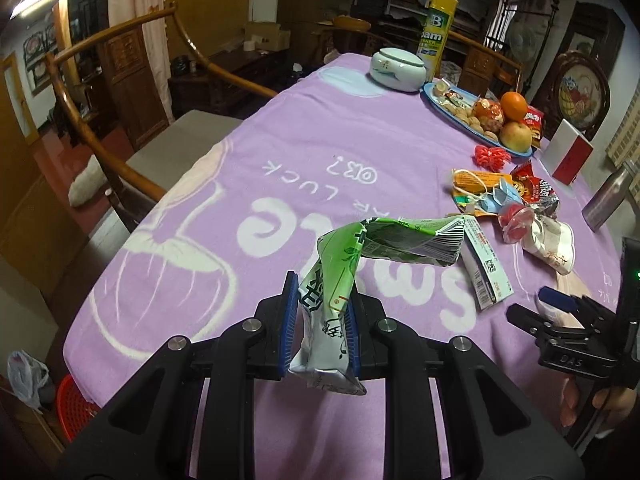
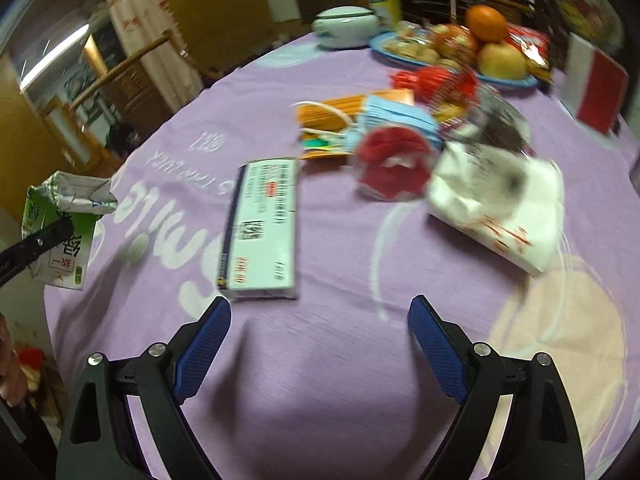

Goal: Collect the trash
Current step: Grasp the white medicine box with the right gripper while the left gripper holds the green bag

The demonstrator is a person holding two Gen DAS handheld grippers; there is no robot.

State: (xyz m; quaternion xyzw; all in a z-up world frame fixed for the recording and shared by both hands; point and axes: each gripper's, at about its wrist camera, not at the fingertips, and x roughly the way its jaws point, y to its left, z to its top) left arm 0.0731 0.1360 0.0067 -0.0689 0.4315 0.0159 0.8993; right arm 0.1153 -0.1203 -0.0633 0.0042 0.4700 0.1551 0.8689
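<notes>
Seemingly carton (image 1: pixel 340 280) between left hand-held gripper (image 1: pixel 322 326) pads

Motion blur smears the trash pile (image 2: pixel 420 148) and fruit plate (image 2: pixel 516 80).

The crushed carton (image 1: pixel 352 264) is green and white with black print. The table (image 1: pixel 320 140) wears lilac cloth with white lettering. Claw pads (image 2: pixel 202 354) are blue.

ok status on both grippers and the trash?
Left gripper shut on green carton, lifted. Right gripper open, empty. White box nearest. Nothing blocking.
</notes>
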